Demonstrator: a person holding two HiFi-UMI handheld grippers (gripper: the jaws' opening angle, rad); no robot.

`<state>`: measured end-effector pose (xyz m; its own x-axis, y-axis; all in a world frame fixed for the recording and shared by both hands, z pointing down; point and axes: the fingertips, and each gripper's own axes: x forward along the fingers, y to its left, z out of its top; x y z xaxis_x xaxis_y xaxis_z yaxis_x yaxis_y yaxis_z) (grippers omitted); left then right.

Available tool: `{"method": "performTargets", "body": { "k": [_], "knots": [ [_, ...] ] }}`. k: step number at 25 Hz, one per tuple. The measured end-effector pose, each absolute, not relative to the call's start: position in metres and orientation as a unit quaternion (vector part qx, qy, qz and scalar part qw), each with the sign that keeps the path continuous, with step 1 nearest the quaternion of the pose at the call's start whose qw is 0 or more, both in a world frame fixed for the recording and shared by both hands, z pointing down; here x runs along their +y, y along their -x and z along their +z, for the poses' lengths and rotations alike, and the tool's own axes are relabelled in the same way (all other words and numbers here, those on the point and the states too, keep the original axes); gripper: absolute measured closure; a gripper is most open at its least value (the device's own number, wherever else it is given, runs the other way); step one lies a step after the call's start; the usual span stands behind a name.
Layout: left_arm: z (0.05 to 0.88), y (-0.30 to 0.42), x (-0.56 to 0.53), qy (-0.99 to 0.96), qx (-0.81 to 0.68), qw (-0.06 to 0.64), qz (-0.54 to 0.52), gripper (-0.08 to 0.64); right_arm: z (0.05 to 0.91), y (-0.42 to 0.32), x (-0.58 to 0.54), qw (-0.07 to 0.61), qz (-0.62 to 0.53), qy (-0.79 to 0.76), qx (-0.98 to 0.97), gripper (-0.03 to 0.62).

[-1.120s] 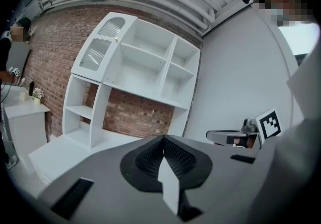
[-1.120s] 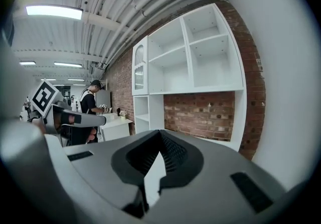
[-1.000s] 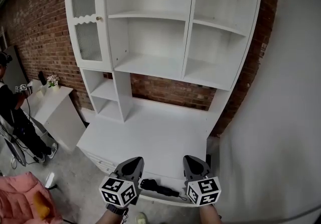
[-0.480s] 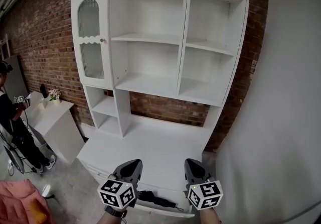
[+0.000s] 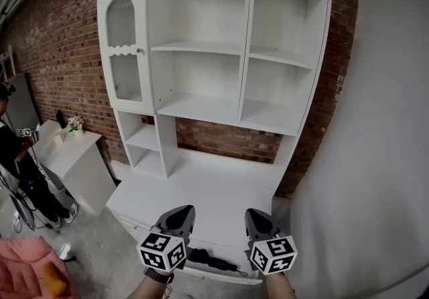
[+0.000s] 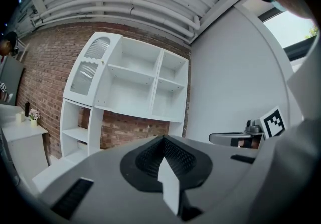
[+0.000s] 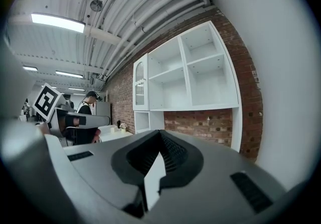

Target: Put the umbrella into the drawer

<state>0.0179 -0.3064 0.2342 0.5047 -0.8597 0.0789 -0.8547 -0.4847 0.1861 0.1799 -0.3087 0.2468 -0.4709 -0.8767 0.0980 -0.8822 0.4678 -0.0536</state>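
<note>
The left hand-held gripper (image 5: pixel 179 214) is seen clenched with nothing between its jaws, held level over the near edge of the bench (image 5: pixel 201 187). It is judged to be parked clear, since the umbrella needs no grasp where it lies. Between the 2 tools, the black folded umbrella (image 5: pixel 211 261) is seen lying lengthwise inside the open drawer (image 5: pixel 228 275), below the bench top, touched by neither. The right hand-held gripper (image 5: pixel 257 217) is likewise clenched and empty, held just right of the umbrella. The placing is judged done; only shutting the drawer may be left

The bench is white and bare, part of a white cabinet (image 5: pixel 201 43) with open shelves and 1 ribbed glass door (image 5: pixel 120 49) at its left, set against a brick wall (image 5: pixel 60 29). At far left a person (image 5: pixel 13 150) is seen beside a small white table (image 5: pixel 74 157); a grey floor (image 5: pixel 100 244) is seen at near left, and a plain white wall (image 5: pixel 375 123) at right
</note>
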Motion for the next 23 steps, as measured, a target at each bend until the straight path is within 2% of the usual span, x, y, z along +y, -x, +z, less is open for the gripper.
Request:
{"method": "performTargets", "body": {
  "k": [23],
  "knots": [
    [0.241, -0.008, -0.308, -0.86, -0.5, 0.097, -0.011, 0.554, 0.25, -0.163, -0.307, 0.033, 0.036, -0.506, -0.861, 0.589]
  ]
}}
